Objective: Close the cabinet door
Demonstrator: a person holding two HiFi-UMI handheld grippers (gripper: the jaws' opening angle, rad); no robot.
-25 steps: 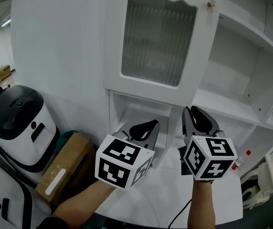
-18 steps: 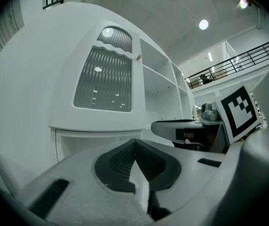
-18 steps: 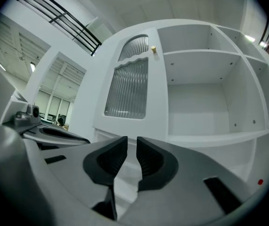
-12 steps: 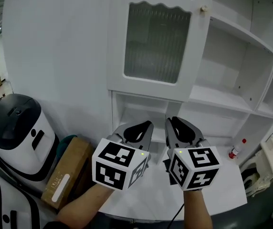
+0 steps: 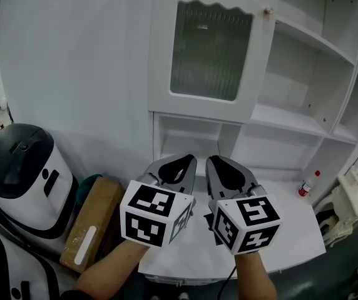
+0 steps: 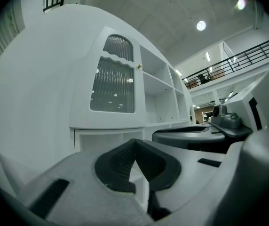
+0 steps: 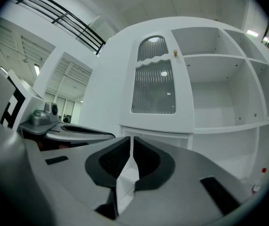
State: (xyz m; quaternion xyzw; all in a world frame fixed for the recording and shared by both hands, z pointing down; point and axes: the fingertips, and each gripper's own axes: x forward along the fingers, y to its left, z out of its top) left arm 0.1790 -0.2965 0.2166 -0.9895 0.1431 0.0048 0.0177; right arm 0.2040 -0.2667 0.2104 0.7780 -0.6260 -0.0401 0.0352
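The white cabinet door (image 5: 207, 49) with ribbed glass and a small knob (image 5: 268, 10) stands upright against the cabinet front; whether it is fully closed I cannot tell. It also shows as the door (image 6: 113, 86) in the left gripper view and the door (image 7: 154, 86) in the right gripper view. Both grippers hover side by side over the counter, well short of the door and touching nothing. My left gripper (image 5: 185, 162) (image 6: 134, 146) is shut, tips together. On my right gripper (image 5: 215, 162) (image 7: 131, 144) the jaws have just been closing and stand all but together, with nothing between them.
Open white shelves (image 5: 304, 74) fill the cabinet's right side, with an open cubby (image 5: 185, 139) under the door. A small red-capped bottle (image 5: 305, 185) stands on the counter (image 5: 291, 230). At left stand a white and black appliance (image 5: 22, 167) and a cardboard box (image 5: 88, 227).
The right gripper has moved left and lower, close beside the left gripper, and its jaws have narrowed from open to nearly together. The left gripper shifted a little; the cabinet looks farther off.
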